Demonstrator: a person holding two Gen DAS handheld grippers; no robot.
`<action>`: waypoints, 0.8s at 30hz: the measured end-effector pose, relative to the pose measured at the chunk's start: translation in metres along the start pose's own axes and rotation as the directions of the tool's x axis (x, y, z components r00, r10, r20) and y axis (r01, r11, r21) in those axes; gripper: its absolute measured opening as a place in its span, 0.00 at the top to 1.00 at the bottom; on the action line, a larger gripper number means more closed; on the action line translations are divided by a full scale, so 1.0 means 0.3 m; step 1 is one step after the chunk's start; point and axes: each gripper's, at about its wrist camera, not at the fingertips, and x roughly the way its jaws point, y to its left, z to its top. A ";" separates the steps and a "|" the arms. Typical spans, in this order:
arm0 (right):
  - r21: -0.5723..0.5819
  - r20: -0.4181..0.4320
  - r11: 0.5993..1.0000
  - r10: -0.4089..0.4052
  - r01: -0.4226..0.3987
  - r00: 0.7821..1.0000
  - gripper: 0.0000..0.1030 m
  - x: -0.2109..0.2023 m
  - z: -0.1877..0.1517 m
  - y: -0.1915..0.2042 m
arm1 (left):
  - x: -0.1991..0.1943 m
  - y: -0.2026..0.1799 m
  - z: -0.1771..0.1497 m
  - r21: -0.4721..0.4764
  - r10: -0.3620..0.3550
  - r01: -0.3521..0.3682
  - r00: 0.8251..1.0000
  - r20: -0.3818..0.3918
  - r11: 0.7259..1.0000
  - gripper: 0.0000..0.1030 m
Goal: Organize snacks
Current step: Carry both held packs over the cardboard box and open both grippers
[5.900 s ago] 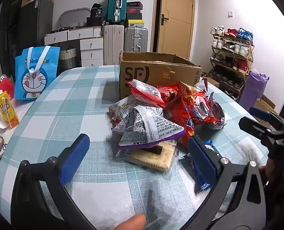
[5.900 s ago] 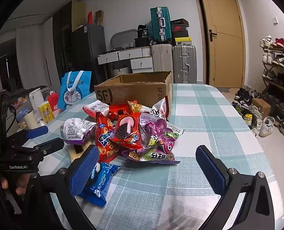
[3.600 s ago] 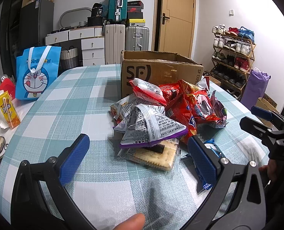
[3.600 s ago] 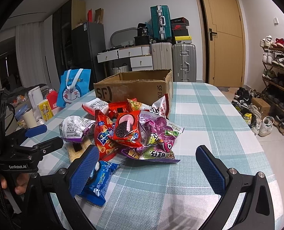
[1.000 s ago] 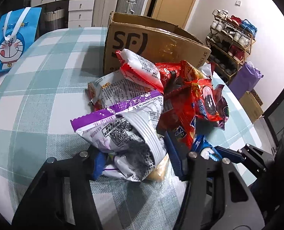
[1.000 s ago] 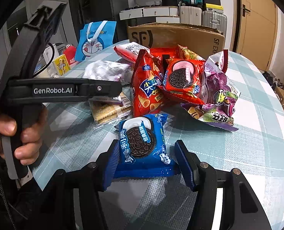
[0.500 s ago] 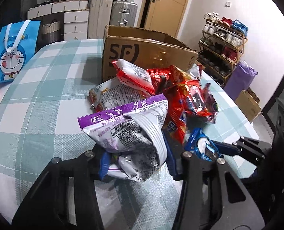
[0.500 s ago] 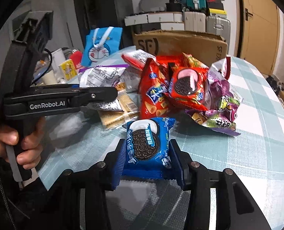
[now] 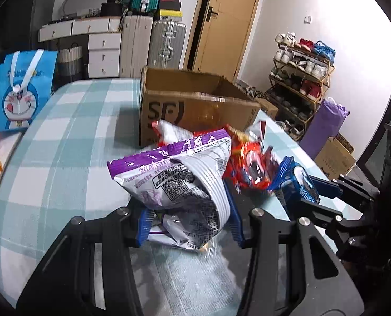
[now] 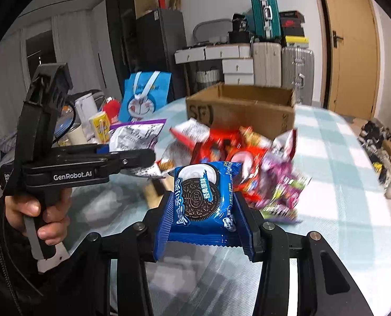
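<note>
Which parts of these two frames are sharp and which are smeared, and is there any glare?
Left wrist view: the purple-and-white bag in the left gripper is sharp, the red packets behind it smeared, glare on the cardboard box. Right wrist view: the blue Oreo pack in the right gripper is crisp, the snack pile motion-blurred; both frames fisheye-curved.

The left gripper [image 9: 187, 221] fills the lower middle of its view, jaws drawn in tight on a silver-and-purple snack bag [image 9: 181, 181]. The right gripper [image 10: 204, 229], low centre of its frame, clamps a blue Oreo packet [image 10: 202, 194]. At lower left there, a bare hand [image 10: 41, 216] grips the left tool's handle.
</note>
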 end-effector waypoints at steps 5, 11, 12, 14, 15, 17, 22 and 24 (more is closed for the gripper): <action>0.004 0.033 1.000 -0.017 0.017 0.999 0.56 -0.025 0.065 -0.029 | -0.033 -0.024 0.060 0.018 -0.001 0.000 0.999 0.036 1.000 0.57; 0.013 0.085 0.998 -0.055 0.054 0.995 0.56 -0.053 0.153 -0.078 | -0.046 -0.040 0.141 0.026 0.002 -0.003 0.997 0.071 1.000 0.57; 0.013 0.092 0.998 -0.059 0.058 0.994 0.56 -0.056 0.167 -0.086 | -0.047 -0.043 0.154 0.029 0.005 -0.007 0.997 0.078 1.000 0.57; 0.018 0.105 0.997 -0.073 0.072 0.992 0.56 -0.058 0.195 -0.102 | -0.048 -0.045 0.181 0.032 0.006 -0.009 0.996 0.091 0.999 0.57; 0.020 0.109 0.997 -0.075 0.073 0.991 0.56 -0.057 0.208 -0.111 | -0.051 -0.047 0.194 0.036 0.009 -0.012 0.995 0.095 0.999 0.56; 0.028 0.120 0.996 -0.084 0.081 0.989 0.56 -0.056 0.236 -0.130 | -0.052 -0.047 0.217 0.040 0.010 -0.015 0.995 0.103 0.999 0.57; 0.031 0.139 0.996 -0.089 0.086 0.986 0.56 -0.039 0.299 -0.163 | -0.029 -0.044 0.286 0.048 0.019 -0.024 0.993 0.116 0.999 0.56; 0.030 0.143 0.996 -0.091 0.088 0.985 0.56 -0.024 0.325 -0.175 | -0.018 -0.040 0.321 0.048 0.017 -0.023 0.993 0.118 0.999 0.56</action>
